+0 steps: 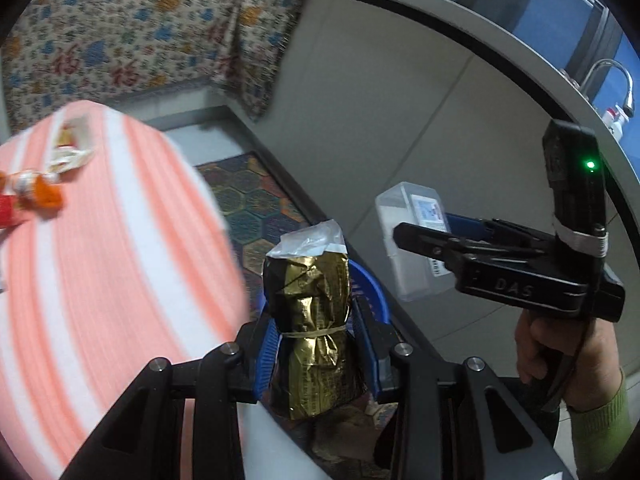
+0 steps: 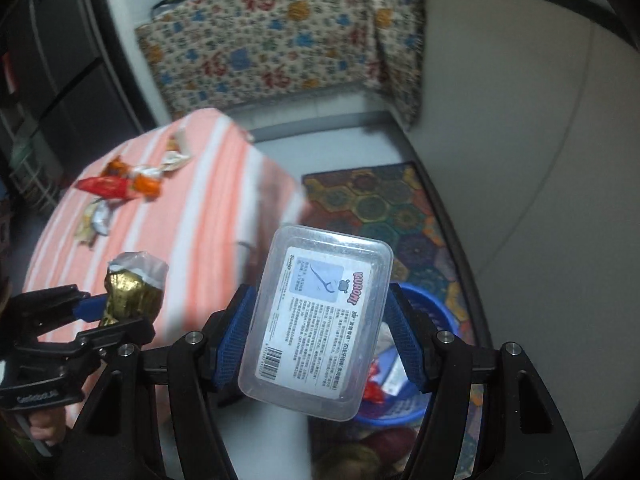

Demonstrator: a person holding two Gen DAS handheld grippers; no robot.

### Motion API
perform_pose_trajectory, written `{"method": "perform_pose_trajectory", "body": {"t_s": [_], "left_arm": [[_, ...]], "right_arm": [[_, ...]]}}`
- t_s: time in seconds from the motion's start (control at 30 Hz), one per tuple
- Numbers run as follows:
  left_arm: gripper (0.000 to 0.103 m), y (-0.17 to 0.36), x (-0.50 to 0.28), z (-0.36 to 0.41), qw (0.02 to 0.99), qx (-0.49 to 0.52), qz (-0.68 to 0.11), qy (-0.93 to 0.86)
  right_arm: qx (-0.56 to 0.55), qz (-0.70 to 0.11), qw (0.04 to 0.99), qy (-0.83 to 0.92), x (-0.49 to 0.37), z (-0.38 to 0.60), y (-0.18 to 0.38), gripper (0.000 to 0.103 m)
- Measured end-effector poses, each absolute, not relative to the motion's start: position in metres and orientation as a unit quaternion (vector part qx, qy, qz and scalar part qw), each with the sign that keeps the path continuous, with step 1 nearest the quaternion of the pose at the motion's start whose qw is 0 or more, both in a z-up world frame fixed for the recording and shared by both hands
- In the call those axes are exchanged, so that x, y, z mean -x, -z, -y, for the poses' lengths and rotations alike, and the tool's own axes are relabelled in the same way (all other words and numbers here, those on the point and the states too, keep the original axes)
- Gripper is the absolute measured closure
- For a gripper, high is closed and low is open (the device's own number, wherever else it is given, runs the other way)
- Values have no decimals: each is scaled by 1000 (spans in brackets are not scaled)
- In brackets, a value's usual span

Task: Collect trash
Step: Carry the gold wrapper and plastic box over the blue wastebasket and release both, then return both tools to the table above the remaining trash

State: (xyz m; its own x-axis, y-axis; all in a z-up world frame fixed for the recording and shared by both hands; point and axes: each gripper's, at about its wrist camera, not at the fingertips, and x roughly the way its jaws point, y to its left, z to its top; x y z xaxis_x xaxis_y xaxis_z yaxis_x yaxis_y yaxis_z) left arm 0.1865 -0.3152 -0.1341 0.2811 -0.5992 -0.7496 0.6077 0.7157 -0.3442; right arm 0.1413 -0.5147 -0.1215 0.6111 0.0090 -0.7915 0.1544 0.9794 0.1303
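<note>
My left gripper (image 1: 316, 344) is shut on a gold foil packet (image 1: 314, 328) tied with a rubber band, held in the air past the table's edge. It also shows in the right wrist view (image 2: 128, 300). My right gripper (image 2: 316, 340) is shut on a clear plastic box (image 2: 320, 332) with a white label, held above a blue basket (image 2: 424, 360) that holds some wrappers. The box (image 1: 412, 236) and the right gripper (image 1: 440, 240) also show in the left wrist view. The basket's rim (image 1: 372, 284) shows behind the foil packet.
A table with a pink and white striped cloth (image 2: 192, 216) carries several loose wrappers (image 2: 120, 188), also seen in the left wrist view (image 1: 44, 176). A patterned mat (image 2: 384, 208) lies on the floor. A floral-covered cabinet (image 2: 280, 48) stands behind. A grey counter (image 1: 500, 92) curves at right.
</note>
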Motion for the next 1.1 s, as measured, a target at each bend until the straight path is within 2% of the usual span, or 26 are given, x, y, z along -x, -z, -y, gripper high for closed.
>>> {"method": "perform_pose_trajectory", "body": {"t_s": [0.37, 0.87, 0.9, 0.97, 1.0, 1.1], "left_arm": [[66, 188, -201, 402, 782, -25, -479, 398], [63, 235, -213, 434, 780, -58, -486, 391], [61, 237, -213, 437, 781, -57, -482, 393], [33, 241, -215, 443, 780, -58, -480, 397], [30, 244, -217, 446, 786, -62, -477, 389], [30, 244, -222, 446, 789, -58, -482, 377]], "right_arm": [[-145, -459, 873, 79, -134, 592, 174, 36], [-199, -446, 868, 84, -134, 628, 187, 36], [-203, -445, 868, 84, -134, 629, 187, 35], [-215, -440, 868, 80, -133, 633, 188, 31], [-220, -438, 868, 82, -132, 635, 188, 23], [-228, -422, 873, 94, -126, 637, 182, 21]]}}
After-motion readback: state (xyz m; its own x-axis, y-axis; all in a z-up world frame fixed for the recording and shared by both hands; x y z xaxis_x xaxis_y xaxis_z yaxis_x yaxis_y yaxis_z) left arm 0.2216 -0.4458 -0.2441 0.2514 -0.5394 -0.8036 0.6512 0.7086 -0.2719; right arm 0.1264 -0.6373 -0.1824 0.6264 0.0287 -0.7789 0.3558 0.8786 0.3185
